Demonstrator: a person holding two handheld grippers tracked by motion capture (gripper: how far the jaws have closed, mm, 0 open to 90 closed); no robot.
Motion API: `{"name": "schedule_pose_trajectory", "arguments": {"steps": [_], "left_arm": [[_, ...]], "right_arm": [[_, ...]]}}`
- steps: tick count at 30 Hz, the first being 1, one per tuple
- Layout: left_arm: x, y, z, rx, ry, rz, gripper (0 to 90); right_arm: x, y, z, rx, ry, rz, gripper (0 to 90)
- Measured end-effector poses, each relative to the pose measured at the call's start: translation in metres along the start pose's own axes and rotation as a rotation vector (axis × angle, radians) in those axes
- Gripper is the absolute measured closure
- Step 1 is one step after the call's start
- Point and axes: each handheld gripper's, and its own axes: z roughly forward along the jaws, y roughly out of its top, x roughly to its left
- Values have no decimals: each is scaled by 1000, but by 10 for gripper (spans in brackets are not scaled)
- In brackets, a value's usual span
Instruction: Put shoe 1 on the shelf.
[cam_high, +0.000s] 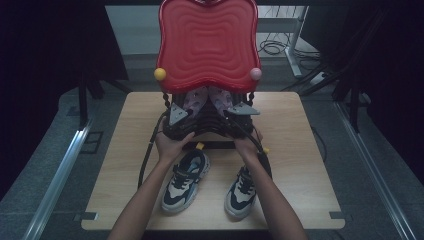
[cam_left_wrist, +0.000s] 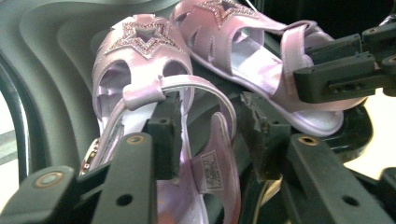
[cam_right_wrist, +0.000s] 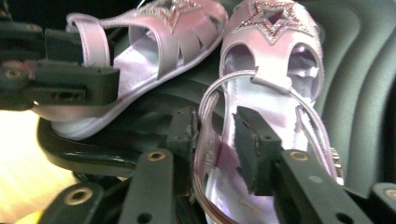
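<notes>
Two pale lilac satin sandals with glittery star fronts lie side by side on the black base under the raised red wavy plastic lid (cam_high: 207, 42) of an open case. The left hand-held gripper (cam_left_wrist: 210, 135) stands partly open around the heel end of one sandal (cam_left_wrist: 144, 60), its left jaw touching the thin ankle strap. The right hand-held gripper (cam_right_wrist: 215, 135) is partly open astride the heel edge of the other sandal (cam_right_wrist: 275, 51). Two navy, grey and white sneakers, one (cam_high: 186, 180) and its mate (cam_high: 242, 192), rest on the wooden tabletop (cam_high: 300, 165) near the person.
</notes>
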Motion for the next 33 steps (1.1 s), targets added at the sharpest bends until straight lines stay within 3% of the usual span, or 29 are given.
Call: {"name": "schedule_pose_trajectory", "arguments": {"steps": [7, 15, 27, 33], "left_arm": [[5, 2, -12, 14, -78, -28, 481], [12, 6, -27, 2, -107, -88, 419], [10, 9, -47, 22, -123, -134, 439], [4, 8, -56, 39, -146, -138, 458]], "right_arm": [[-6, 5, -19, -19, 41, 50, 544], [-4, 8, -30, -36, 64, 65, 506], [-4, 7, -46, -70, 73, 103, 469], [-2, 4, -56, -61, 126, 83, 469]]}}
